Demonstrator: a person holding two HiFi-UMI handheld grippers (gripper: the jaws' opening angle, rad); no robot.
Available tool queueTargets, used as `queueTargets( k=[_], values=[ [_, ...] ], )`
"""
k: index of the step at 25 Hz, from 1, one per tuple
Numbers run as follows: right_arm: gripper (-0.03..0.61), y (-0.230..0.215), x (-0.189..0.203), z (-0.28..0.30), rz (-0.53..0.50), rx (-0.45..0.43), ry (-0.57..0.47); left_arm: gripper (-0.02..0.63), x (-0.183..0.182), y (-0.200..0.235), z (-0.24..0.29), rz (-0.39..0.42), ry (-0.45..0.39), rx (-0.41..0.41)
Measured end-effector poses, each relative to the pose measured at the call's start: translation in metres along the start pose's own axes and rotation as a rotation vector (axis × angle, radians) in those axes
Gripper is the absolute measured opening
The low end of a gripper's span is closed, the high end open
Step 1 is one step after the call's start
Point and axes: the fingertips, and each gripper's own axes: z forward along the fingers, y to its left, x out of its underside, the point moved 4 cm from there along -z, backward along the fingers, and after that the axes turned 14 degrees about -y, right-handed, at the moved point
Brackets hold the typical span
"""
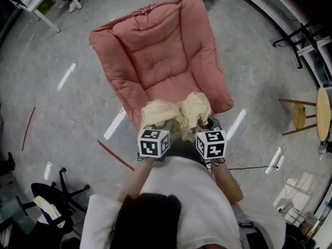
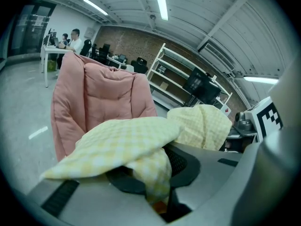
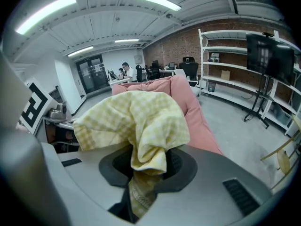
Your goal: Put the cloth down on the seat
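- Pale yellow checked cloth (image 1: 181, 113): bunched at the near edge of the pink quilted cushion seat (image 1: 161, 51).
- Left gripper (image 2: 160, 197): narrow, pinching one cloth end.
- Right gripper (image 3: 141, 192): narrow, pinching the other end.
- Likely light, limp, not fragile; sags and folds.
- Best gripped at edges, spread apart.

We find the seat (image 1: 161, 51) open from above and from the front, walled by its raised padded sides to left and right. The bunched cloth (image 1: 179, 113) covers its front edge, and a wooden stool (image 1: 299, 116) stands well apart on the right.
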Motion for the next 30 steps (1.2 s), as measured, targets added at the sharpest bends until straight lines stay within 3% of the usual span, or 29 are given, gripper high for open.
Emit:
queueTargets(
  k=[15,30],
  values=[
    [0.101,-0.047,-0.003,0.101,-0.032,-0.113,0.103,0.087,-0.004,0.046,0.084,-0.133,0.025,-0.147],
    [0.101,-0.083,0.045,0.201,-0.025,-0.185,0.245,0.087,0.033,0.103,0.164,-0.229,0.093,-0.273]
  ],
)
